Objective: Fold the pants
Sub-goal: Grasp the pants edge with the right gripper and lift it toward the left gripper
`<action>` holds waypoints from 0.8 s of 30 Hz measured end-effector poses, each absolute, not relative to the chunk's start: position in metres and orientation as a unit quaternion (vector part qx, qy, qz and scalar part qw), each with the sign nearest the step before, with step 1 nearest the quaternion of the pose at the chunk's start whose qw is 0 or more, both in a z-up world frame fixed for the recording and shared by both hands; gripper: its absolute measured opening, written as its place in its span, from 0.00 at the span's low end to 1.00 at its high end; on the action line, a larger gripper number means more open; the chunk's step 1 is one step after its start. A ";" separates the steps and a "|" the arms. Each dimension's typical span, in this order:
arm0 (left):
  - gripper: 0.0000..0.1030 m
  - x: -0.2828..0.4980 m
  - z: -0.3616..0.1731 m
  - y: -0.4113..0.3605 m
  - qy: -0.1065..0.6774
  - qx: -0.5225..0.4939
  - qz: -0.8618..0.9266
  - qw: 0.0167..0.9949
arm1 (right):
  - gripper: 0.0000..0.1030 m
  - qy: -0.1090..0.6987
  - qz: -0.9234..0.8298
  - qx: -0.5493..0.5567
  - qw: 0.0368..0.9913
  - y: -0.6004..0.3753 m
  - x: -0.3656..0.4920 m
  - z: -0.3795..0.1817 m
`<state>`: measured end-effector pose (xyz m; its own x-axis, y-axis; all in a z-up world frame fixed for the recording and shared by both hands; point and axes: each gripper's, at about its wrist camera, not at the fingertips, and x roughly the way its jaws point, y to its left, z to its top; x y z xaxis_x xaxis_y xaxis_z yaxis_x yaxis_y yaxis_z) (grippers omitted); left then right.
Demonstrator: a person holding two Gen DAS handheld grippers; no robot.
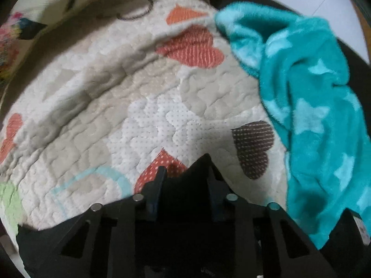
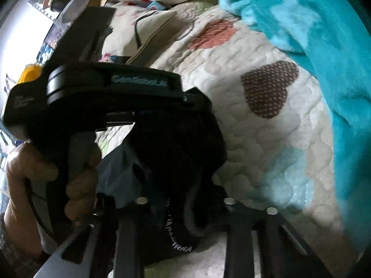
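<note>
The black pants (image 1: 185, 194) fill the space between my left gripper's (image 1: 185, 176) fingers, which are shut on the dark cloth just above the quilt. In the right wrist view the same black pants (image 2: 176, 157) bunch between my right gripper's (image 2: 183, 199) fingers, with a waistband bearing white lettering (image 2: 178, 238) hanging down. The right gripper is shut on the cloth. The left gripper's body (image 2: 111, 88), held by a hand (image 2: 46, 176), sits close at the left of that view, right against the pants.
A cream quilt (image 1: 116, 106) with heart patches covers the surface. A teal fleece blanket with pale stars (image 1: 308, 106) lies heaped on the right, also in the right wrist view (image 2: 329, 53). A cream bag (image 2: 153, 25) and clutter lie at the far edge.
</note>
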<state>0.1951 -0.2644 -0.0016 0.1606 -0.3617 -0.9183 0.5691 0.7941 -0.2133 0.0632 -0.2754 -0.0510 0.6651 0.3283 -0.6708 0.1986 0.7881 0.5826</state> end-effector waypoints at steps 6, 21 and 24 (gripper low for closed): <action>0.27 0.169 0.052 -0.189 0.527 -0.011 -0.309 0.791 | 0.22 0.382 0.102 0.279 0.875 -0.244 0.059 -0.009; 0.27 0.108 0.041 0.081 0.460 -0.295 -0.207 0.812 | 0.22 0.394 0.294 0.008 0.871 -0.031 0.048 0.033; 0.30 0.108 0.022 0.101 0.463 -0.318 -0.187 0.806 | 0.22 0.399 0.302 -0.052 0.864 0.007 0.049 0.017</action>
